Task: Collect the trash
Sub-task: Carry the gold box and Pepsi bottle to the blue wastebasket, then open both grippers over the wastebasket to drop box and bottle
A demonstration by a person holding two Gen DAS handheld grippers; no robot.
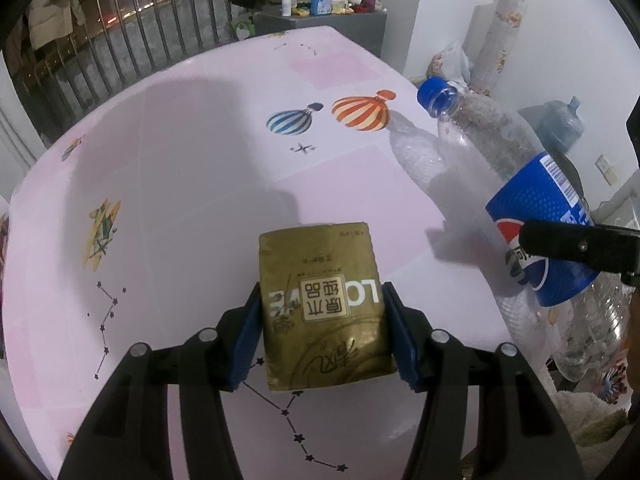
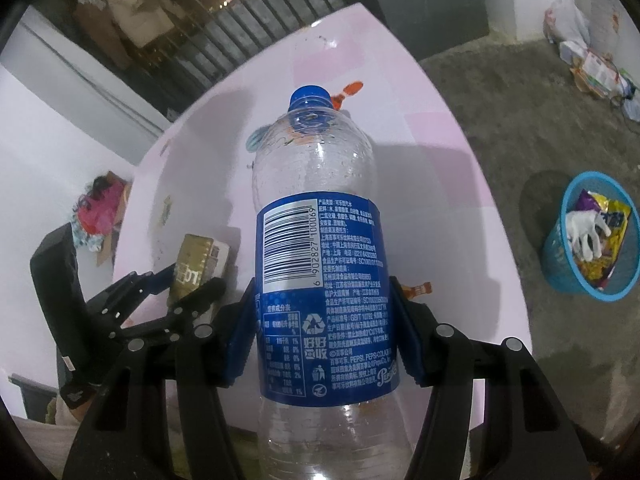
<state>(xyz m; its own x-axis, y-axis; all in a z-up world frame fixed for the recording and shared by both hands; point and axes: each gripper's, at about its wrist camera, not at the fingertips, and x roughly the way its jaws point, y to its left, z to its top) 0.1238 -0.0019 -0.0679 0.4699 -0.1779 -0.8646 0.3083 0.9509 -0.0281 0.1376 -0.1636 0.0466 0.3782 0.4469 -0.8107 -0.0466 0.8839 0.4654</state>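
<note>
A gold tissue pack [image 1: 320,264] with printed characters sits between the blue pads of my left gripper [image 1: 322,296], which is shut on its sides above the pink tablecloth [image 1: 180,168]. An empty clear Pepsi bottle [image 2: 320,240] with a blue cap and blue label is clamped at the label by my right gripper [image 2: 323,284]. In the left wrist view the bottle [image 1: 536,208] hangs tilted at the right, with one black right finger [image 1: 580,246] across its label. In the right wrist view the left gripper [image 2: 188,280] and the gold pack [image 2: 200,258] show at the lower left.
A blue plastic bin [image 2: 560,268] with wrappers and a white glove stands on the grey floor right of the table [image 2: 440,184]. A railing, hanging clothes and a cluttered grey cabinet [image 1: 320,20] lie beyond the table's far edge. Bags and a water jug [image 1: 564,124] stand by the wall.
</note>
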